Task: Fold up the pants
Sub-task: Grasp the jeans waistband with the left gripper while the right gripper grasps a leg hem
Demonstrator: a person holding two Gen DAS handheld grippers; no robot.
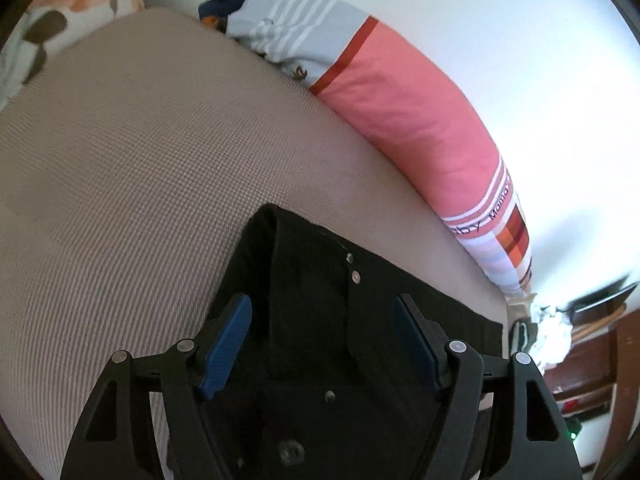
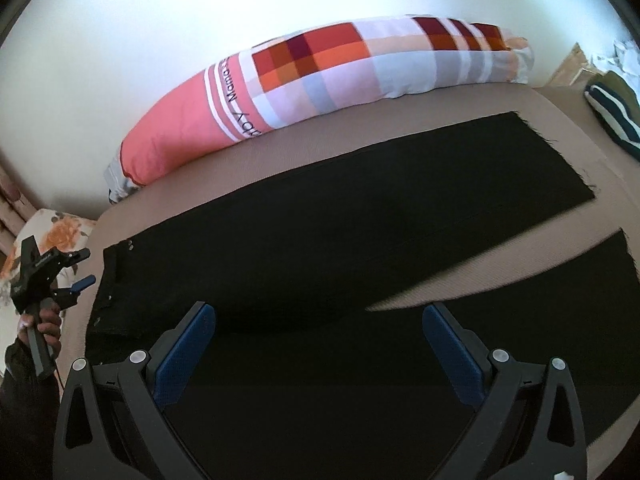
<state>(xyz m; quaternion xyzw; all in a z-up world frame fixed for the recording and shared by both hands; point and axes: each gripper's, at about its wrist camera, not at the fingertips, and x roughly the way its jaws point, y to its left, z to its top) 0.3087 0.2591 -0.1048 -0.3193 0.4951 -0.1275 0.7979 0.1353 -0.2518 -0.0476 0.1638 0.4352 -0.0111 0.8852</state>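
Black pants [image 2: 360,220] lie flat on the beige bed [image 2: 248,168], waistband to the left, the two legs parting in a narrow V to the right. In the left wrist view the waistband with its metal buttons [image 1: 354,276] lies under my left gripper [image 1: 322,300], which is open with nothing pinched between its blue pads. The right wrist view shows that gripper [image 2: 88,267] beside the waistband's edge, held by a hand [image 2: 44,320]. My right gripper [image 2: 317,309] hovers open over the thigh area of the near leg, with only flat cloth below it.
A long pink and checked bolster [image 2: 320,76] lies along the white wall behind the pants. A floral pillow [image 2: 60,232] sits past the waistband end. Folded striped cloth [image 2: 612,112] lies at the leg end. Bare beige bed [image 1: 140,160] stretches beyond the waistband.
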